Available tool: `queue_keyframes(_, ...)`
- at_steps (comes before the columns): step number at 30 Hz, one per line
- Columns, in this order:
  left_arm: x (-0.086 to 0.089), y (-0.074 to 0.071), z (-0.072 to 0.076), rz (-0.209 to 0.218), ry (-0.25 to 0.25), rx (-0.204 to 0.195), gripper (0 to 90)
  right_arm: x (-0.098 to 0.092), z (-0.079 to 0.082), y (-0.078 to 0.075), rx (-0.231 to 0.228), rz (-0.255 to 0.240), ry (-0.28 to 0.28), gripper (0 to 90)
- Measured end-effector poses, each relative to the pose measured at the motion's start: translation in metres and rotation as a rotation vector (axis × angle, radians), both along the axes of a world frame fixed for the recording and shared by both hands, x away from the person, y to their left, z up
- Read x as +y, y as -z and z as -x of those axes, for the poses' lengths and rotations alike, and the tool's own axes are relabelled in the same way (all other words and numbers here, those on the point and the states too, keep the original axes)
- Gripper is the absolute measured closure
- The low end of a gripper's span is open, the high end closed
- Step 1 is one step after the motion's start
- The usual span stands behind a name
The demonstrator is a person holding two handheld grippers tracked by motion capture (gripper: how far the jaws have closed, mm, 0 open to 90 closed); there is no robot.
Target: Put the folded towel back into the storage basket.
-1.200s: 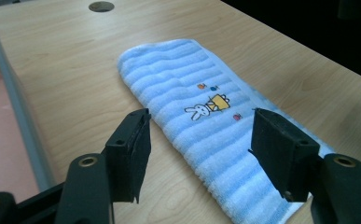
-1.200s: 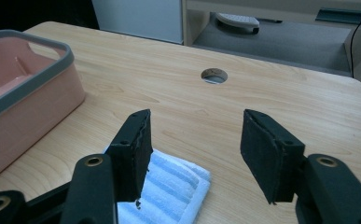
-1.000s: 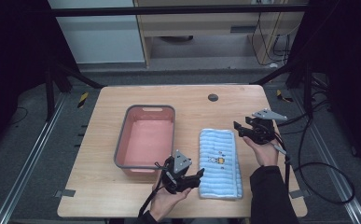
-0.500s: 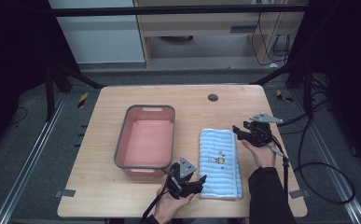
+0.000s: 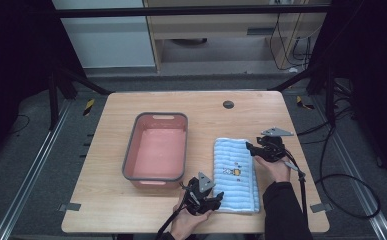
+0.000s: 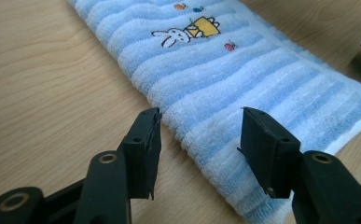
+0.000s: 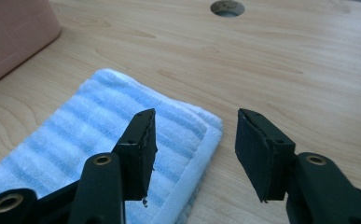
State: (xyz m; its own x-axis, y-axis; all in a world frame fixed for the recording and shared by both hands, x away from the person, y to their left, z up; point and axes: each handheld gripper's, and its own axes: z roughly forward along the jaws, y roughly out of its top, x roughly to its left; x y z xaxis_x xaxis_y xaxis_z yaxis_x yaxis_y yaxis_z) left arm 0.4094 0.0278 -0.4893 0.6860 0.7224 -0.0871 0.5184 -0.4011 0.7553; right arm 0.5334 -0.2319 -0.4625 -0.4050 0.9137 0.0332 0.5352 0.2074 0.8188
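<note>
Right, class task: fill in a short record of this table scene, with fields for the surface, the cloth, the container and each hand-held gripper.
surface: wooden table
cloth: folded blue striped towel with a rabbit picture, lying flat
container: pink tub, beside the towel
left hand-held gripper: jaws have been closing, straddling the towel's near edge, pads not pressing it
right hand-held gripper: jaws apart over the towel's far corner, no grip yet

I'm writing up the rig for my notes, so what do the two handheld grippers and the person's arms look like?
Both the left gripper and the right gripper are black, each with two flat-faced jaws, brass-coloured pivot rivets and a grey three-cornered plate on top. A dark cable trails from each. The right arm wears a dark sleeve.
</note>
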Motion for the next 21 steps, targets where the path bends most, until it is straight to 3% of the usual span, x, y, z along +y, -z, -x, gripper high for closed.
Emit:
queue_keyframes(8,-0.002,0.008,-0.002,-0.002,-0.002,0.024,48.1,0.004,-0.003,0.011,0.024,0.01,-0.013,48.9)
queue_keyframes(17,-0.004,0.013,-0.002,0.004,-0.011,0.033,51.9,0.005,-0.014,0.029,0.086,0.002,-0.018,49.2)
queue_keyframes(21,-0.004,0.014,-0.002,0.013,-0.015,0.037,55.3,0.006,-0.016,0.032,0.083,0.021,-0.022,49.8)
